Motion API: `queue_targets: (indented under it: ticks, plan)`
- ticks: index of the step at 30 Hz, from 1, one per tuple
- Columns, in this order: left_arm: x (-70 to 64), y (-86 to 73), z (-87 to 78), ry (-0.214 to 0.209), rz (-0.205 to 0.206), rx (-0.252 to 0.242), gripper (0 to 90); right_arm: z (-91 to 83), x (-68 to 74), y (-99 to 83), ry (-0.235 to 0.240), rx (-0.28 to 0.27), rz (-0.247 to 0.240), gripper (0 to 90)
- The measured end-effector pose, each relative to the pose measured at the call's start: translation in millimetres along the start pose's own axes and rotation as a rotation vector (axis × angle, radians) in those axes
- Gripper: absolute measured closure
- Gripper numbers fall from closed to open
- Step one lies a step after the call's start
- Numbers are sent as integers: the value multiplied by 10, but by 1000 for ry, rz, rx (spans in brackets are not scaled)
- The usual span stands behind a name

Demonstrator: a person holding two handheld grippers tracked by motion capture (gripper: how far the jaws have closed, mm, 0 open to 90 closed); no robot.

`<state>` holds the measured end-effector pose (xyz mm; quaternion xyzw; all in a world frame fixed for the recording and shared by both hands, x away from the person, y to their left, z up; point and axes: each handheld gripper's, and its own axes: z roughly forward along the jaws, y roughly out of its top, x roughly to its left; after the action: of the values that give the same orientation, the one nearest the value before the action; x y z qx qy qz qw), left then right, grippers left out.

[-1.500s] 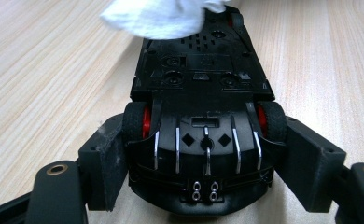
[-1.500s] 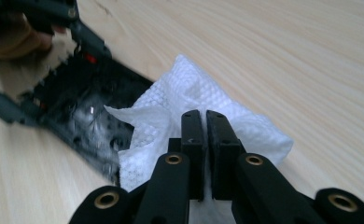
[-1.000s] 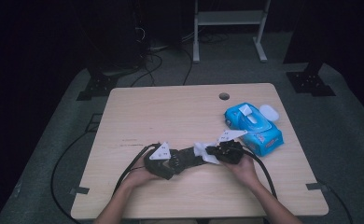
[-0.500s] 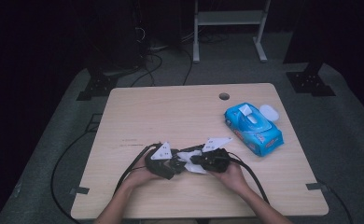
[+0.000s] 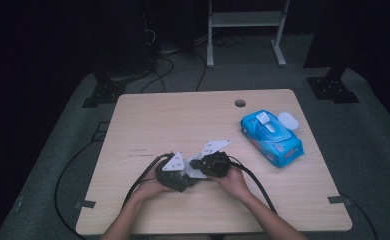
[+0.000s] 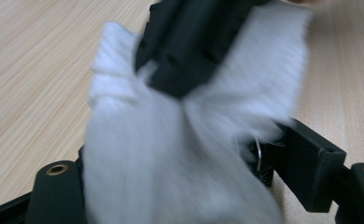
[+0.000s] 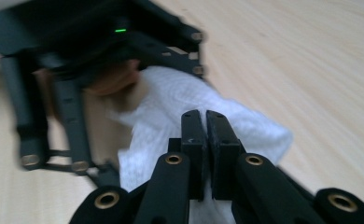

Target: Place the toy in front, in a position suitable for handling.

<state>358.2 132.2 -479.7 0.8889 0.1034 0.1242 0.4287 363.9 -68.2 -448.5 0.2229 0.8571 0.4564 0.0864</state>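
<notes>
The right claw (image 7: 206, 140) has its two black jaws pressed together on a white wipe (image 7: 171, 121), the fabric bunched under and behind them. The left claw (image 6: 180, 177) stands with its jaws apart, one at either side of the same wipe (image 6: 171, 154), which spreads between them and hides much of their inner faces; the right claw's black body (image 6: 194, 37) comes down onto the sheet from the top of the left gripper view. In the high view both claws, left (image 5: 180, 176) and right (image 5: 203, 167), sit nose to nose near the front middle of the wooden counter (image 5: 183, 120), each in a hand, with the wipe (image 5: 194, 172) a small pale patch between them. Half a second ago the right claw lay a little farther right; a second ago it was close beside the blue wipe pack (image 5: 271, 137), and it has since come in toward the left claw. The pack lies at the counter's right side, its white lid flap (image 5: 288, 120) open, well apart from the claws, unmoved. Black cables (image 5: 143, 180) trail off the near edge.
</notes>
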Motion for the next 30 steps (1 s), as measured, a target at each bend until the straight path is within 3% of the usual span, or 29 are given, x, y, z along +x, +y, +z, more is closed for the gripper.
queue_targets:
  ticks: [11, 24, 30]
  plan:
    - [10, -5, -2, -7, -5, 3, 246, -249, -299, -211, -72, 2, 80, 861]
    - [14, 0, 12, 3, -12, 8, 243, -512, -236, -446, -79, 12, 82, 858]
    - [33, 2, 7, -9, -53, 6, 234, -526, -201, -489, -87, 0, 95, 857]
